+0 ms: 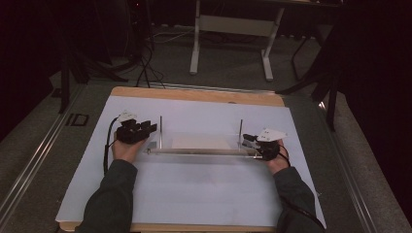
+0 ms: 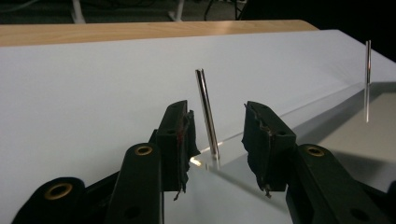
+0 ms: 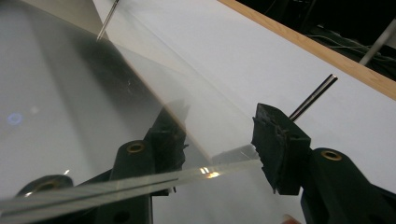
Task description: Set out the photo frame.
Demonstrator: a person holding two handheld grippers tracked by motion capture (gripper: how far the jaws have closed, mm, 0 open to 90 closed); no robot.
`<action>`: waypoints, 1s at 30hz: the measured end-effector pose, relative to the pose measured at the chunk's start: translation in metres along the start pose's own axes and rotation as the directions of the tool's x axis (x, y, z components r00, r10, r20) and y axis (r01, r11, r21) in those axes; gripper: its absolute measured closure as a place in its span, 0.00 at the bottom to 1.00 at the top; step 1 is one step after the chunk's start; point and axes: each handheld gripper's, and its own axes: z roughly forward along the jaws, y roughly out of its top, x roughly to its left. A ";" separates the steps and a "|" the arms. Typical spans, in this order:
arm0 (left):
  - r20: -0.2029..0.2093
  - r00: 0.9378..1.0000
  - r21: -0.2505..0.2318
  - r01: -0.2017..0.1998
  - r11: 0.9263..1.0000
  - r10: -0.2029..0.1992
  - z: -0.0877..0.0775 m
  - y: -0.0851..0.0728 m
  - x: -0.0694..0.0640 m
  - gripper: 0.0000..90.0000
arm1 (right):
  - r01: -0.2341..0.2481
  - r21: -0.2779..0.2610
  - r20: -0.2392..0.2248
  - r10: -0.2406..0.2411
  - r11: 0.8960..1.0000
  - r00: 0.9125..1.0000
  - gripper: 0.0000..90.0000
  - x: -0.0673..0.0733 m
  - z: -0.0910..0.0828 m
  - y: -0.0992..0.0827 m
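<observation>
High view: each released hand-held gripper, left (image 1: pixel 151 128) and right (image 1: pixel 247 138), flanks the clear plate (image 1: pixel 199 151).

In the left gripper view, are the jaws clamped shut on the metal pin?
No, the left gripper is open, with the upright metal pin standing untouched in the gap.

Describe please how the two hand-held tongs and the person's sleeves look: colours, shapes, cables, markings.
Both tongs, left and right, are black. Each carries a pale three-cornered plate on top and trails a black cable. Up close, the arms have brass-coloured rivets, and the blocky fingertips wear frayed black padding. The sleeves are dark grey-green.
</observation>
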 end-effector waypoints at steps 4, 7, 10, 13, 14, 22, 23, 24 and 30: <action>0.006 0.999 -0.024 -0.033 0.999 0.033 -0.010 -0.004 -0.002 0.65 | -0.012 0.001 -0.004 0.012 1.000 1.000 0.58 -0.001 0.000 0.001; 0.012 0.998 -0.035 -0.065 0.997 0.066 -0.017 -0.008 -0.004 0.65 | -0.013 0.002 -0.004 0.013 1.000 1.000 0.58 -0.001 0.000 0.001; 0.011 0.996 -0.035 -0.088 0.995 0.089 -0.022 -0.011 -0.004 0.64 | -0.020 0.004 -0.005 0.020 1.000 1.000 0.58 -0.001 0.000 0.002; 0.001 0.994 -0.024 -0.112 0.993 0.112 -0.026 -0.013 -0.004 0.64 | -0.023 0.004 -0.006 0.023 1.000 1.000 0.58 -0.002 0.000 0.003; 0.000 0.993 -0.020 -0.117 0.993 0.118 -0.027 -0.014 -0.004 0.64 | -0.025 0.005 -0.007 0.025 1.000 1.000 0.58 -0.002 0.000 0.003; -0.014 0.978 -0.042 -0.210 0.977 0.210 -0.036 -0.021 -0.009 0.63 | -0.056 0.006 -0.007 0.056 0.998 0.998 0.58 -0.005 0.000 0.006; -0.013 0.977 -0.049 -0.215 0.975 0.214 -0.037 -0.021 -0.010 0.63 | -0.060 0.006 -0.006 0.060 0.998 0.998 0.58 -0.005 0.001 0.007; -0.014 0.975 -0.055 -0.222 0.973 0.222 -0.037 -0.021 -0.011 0.63 | -0.062 0.006 -0.006 0.062 0.998 0.998 0.58 -0.006 0.001 0.007; -0.004 0.967 -0.051 -0.253 0.966 0.253 -0.037 -0.023 -0.013 0.62 | -0.077 0.003 -0.001 0.077 0.997 0.997 0.58 -0.007 0.001 0.009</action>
